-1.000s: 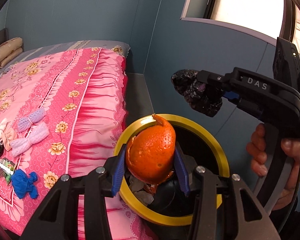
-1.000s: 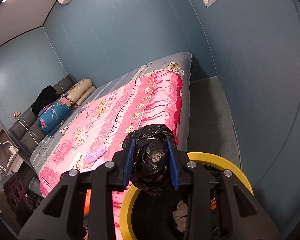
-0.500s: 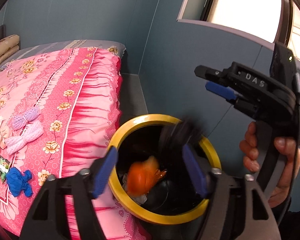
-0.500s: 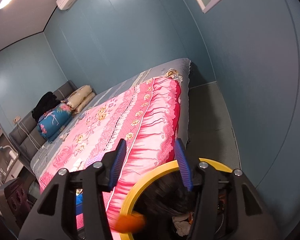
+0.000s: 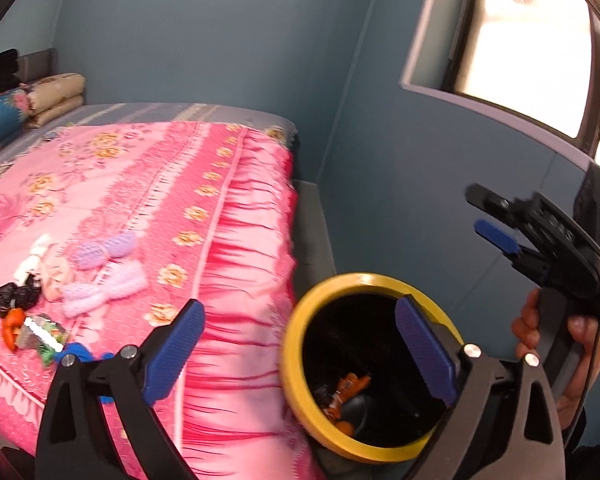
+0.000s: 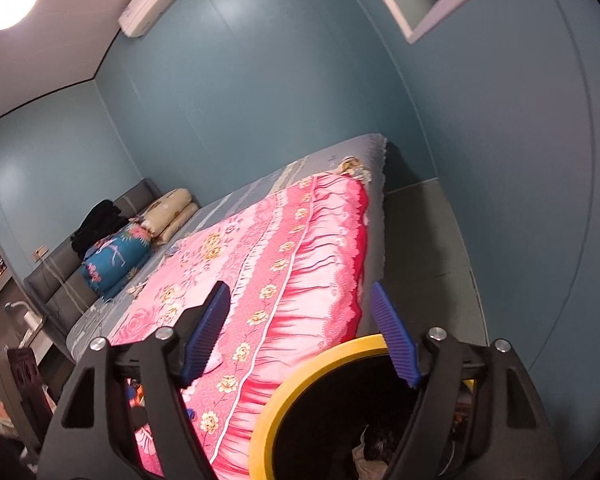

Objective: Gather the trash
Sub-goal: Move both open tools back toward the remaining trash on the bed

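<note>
The orange peel (image 5: 350, 390) is down in the bin (image 5: 296, 328) now, lying among dark scraps near the bottom, and on my right camera I see a crumpled black bag (image 6: 382, 446) down there too, next to something pale. The bin's yellow rim sits right against the hanging edge of the pink bedspread (image 5: 228, 248).

My left gripper (image 5: 296, 354) has just been opening and its jaws stand wide, nothing between them, one blue pad over the bedspread and the other over the bin's mouth. My right gripper (image 6: 300, 334) has just been opening as well; it is spread apart and empty, hovering above the rim. From the left camera I can see it off to the side, with my right hand (image 5: 560, 344) wrapped round the handle.

More litter waits on the bed: a black lump (image 5: 16, 296), an orange scrap (image 5: 12, 326), a shiny wrapper (image 5: 42, 334), a bit of blue (image 5: 80, 354) half hidden behind my finger. Purple bows (image 5: 104, 268) lie just beside that pile. Pillows (image 5: 56, 96) are stacked at the far headboard, under the blue wall (image 6: 300, 100).
</note>
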`<action>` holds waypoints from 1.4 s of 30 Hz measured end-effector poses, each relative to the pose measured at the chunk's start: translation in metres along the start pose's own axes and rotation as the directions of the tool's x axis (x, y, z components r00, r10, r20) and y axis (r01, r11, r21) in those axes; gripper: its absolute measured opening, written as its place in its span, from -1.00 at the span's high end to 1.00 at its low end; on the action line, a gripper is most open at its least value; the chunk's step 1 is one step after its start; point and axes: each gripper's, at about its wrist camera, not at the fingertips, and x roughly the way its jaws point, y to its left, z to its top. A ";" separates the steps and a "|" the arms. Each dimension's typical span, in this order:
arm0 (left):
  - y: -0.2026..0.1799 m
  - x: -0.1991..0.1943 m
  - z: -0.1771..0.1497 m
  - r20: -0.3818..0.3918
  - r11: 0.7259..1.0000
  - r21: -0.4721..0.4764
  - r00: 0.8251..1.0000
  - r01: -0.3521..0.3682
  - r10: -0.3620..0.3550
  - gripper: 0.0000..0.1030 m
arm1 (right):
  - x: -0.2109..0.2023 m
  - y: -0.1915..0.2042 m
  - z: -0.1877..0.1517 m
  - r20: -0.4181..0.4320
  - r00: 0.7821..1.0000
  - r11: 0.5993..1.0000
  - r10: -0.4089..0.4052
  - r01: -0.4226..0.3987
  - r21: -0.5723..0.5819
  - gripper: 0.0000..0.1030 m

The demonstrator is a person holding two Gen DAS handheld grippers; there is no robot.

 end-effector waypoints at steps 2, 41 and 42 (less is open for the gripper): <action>0.009 -0.005 0.002 0.008 1.000 -0.009 1.000 -0.019 0.019 -0.81 | 0.002 0.008 0.000 -0.004 1.000 1.000 0.021 -0.021 -0.018 -0.41; 0.250 -0.056 -0.026 -0.056 0.845 -0.309 0.895 -0.436 0.442 -0.83 | 0.116 0.200 -0.080 -0.335 0.900 0.884 0.279 -0.377 -0.277 -0.54; 0.258 -0.054 -0.029 -0.066 0.839 -0.316 0.893 -0.442 0.446 -0.83 | 0.122 0.204 -0.086 -0.350 0.894 0.879 0.279 -0.385 -0.281 -0.54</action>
